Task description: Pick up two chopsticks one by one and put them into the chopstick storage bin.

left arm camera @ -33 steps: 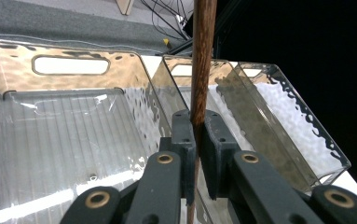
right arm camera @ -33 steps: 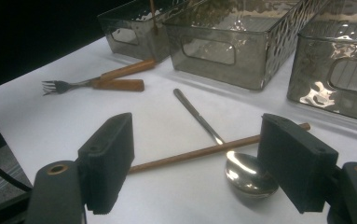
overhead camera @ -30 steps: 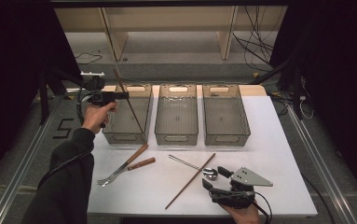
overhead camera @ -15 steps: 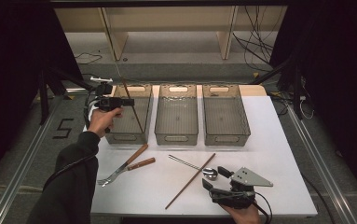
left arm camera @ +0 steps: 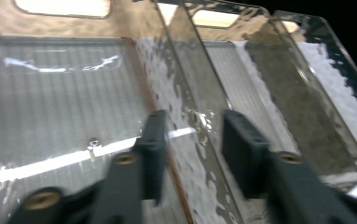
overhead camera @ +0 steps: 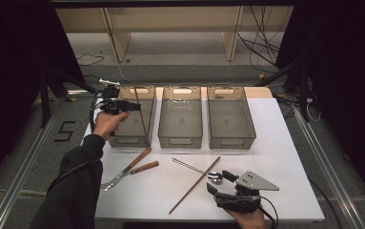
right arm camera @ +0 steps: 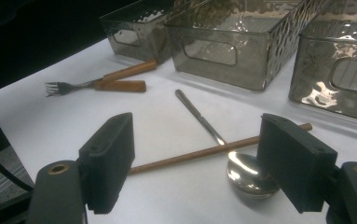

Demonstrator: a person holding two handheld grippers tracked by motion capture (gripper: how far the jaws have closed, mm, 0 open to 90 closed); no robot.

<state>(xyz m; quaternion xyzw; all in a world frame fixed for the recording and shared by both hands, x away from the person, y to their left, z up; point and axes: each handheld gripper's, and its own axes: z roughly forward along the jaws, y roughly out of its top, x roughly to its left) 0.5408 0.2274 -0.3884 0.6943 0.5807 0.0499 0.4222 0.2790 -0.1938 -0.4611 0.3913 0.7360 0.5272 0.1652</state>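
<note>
Left tool sits over the near-left part of the left bin. Its jaws are part spread and have just been opening. A thin brown chopstick is inside that bin, standing steep and leaning toward the far end, w/ its top poking above the rim. In the left gripper view a brown line runs between the pads, prob. the same stick, and the pads don't press on it, so I read this as the release step of a drop-off.

To do it well:
- Spread the jaws wider before moving, so neither pad drags the stick.
- Pull the tool straight up and back toward the near-left, not across the bin, since the stick's top is right by the jaws.
- The stick isn't lying flat. If it hangs on the wall, tap it down, otherwise it could tip out over the rim.

Right tool rests low at the near edge of the table w/ jaws spread wide and nothing pinched. A spoon and a 2nd chopstick lie just in front of it, crossing each other. A fork and a wood-handled piece lie near-left, well apart from either tool. Mid and right bins look empty.
</note>
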